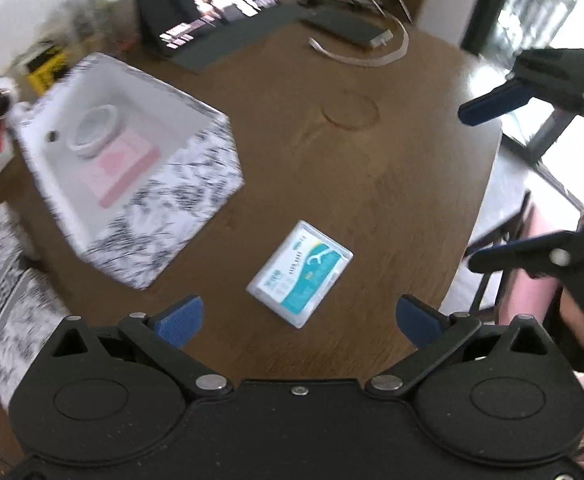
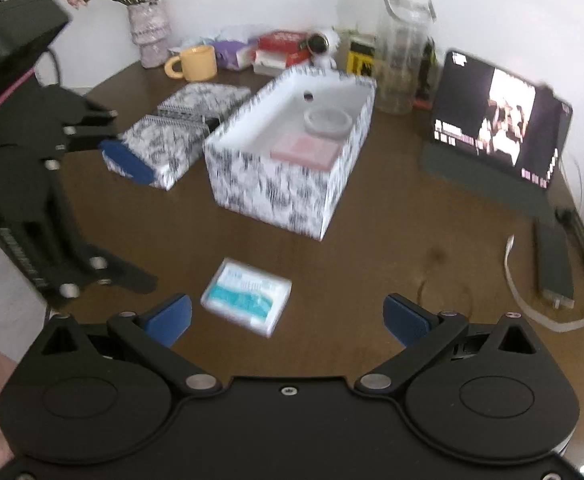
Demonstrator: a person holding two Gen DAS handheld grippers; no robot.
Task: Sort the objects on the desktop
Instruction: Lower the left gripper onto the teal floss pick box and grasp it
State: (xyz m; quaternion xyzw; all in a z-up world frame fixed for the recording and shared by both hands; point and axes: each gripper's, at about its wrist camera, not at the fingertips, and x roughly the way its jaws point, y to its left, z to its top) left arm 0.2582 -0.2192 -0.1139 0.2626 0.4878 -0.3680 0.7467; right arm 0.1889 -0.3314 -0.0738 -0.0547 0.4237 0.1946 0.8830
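A small flat floss-pick box [image 1: 300, 273], white with a teal label, lies on the brown table just ahead of my open, empty left gripper [image 1: 298, 320]. It also shows in the right wrist view [image 2: 247, 298], just ahead of my open, empty right gripper [image 2: 287, 318]. An open black-and-white patterned box [image 1: 131, 172] holds a pink pad [image 1: 125, 164] and a white round tape roll [image 1: 93, 130]. The box also shows in the right wrist view [image 2: 292, 184]. The right gripper appears at the right of the left wrist view [image 1: 496, 184]; the left gripper appears at the left of the right wrist view [image 2: 131, 216].
A patterned lid and notebook [image 2: 171, 136] lie left of the box. A tablet [image 2: 500, 128] stands at the right, with a dark bar [image 2: 554, 268] and white cable [image 2: 532, 304] near the edge. A yellow mug [image 2: 193, 63], vase [image 2: 149, 32], jar [image 2: 402, 48] and books [image 2: 283, 50] line the back.
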